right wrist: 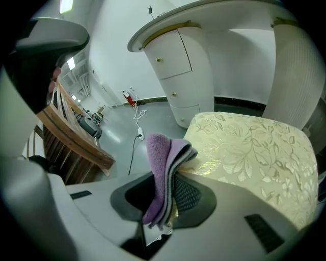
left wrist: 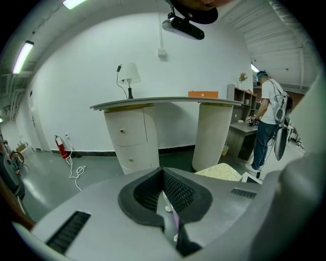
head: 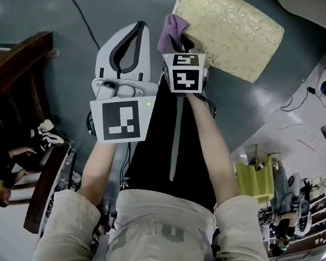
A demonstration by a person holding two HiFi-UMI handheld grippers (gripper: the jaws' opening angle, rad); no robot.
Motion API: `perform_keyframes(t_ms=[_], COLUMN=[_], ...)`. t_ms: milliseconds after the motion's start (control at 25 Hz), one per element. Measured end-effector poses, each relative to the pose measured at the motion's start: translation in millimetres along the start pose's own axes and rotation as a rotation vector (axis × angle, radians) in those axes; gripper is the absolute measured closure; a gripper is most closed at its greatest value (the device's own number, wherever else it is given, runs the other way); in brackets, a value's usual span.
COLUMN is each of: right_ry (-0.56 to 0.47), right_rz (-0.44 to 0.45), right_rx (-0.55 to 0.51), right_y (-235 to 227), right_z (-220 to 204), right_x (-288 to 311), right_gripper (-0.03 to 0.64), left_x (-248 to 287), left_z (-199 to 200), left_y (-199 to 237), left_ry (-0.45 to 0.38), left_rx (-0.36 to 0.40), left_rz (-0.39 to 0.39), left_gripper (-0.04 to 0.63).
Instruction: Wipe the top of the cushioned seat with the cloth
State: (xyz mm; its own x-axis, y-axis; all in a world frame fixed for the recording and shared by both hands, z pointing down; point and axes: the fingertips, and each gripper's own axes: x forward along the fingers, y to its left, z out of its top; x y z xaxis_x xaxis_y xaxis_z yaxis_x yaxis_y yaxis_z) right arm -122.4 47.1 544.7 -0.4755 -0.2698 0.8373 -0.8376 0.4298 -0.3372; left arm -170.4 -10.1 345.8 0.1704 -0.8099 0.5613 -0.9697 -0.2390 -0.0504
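The cushioned seat (head: pixel 231 30) is a gold floral cushion on the grey floor, ahead and to the right. It fills the right of the right gripper view (right wrist: pixel 254 153), and a corner of it shows in the left gripper view (left wrist: pixel 220 172). My right gripper (head: pixel 179 41) is shut on a folded purple cloth (head: pixel 173 28), whose free end sticks up between the jaws (right wrist: pixel 162 168) just short of the seat's near-left edge. My left gripper (head: pixel 138 32) is held beside it to the left, off the seat. Its jaws (left wrist: pixel 164 176) are shut with nothing in them.
A wooden stair rail (head: pixel 13 65) runs along the left, with a seated person (head: pixel 6 165) below it. A black cable (head: pixel 77 5) trails on the floor. Beyond the seat stand a curved white counter (left wrist: pixel 168 104) and a person (left wrist: pixel 267 127) at shelves to the right.
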Motion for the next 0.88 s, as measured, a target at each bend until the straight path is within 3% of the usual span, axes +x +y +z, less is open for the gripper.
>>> perform_keyframes(t_ms=[400,880], right_ry=[0.015,0.088], right_rz=[-0.038,-0.211], right_rx=[-0.022,-0.027], right_y=[-34.1,-143.5], right_z=[-20.2,-78.4], right_x=[-34.1,-105.3], right_gripper=[0.526,0.526], left_x=[4.1,2.7], left_z=[-0.6,19.7], left_y=[-33.4,-82.7], left_ry=[-0.005,-0.024], left_rx=[0.019,0.079], left_rz=[-0.053,-0.105], left_gripper=[0.589,0.589])
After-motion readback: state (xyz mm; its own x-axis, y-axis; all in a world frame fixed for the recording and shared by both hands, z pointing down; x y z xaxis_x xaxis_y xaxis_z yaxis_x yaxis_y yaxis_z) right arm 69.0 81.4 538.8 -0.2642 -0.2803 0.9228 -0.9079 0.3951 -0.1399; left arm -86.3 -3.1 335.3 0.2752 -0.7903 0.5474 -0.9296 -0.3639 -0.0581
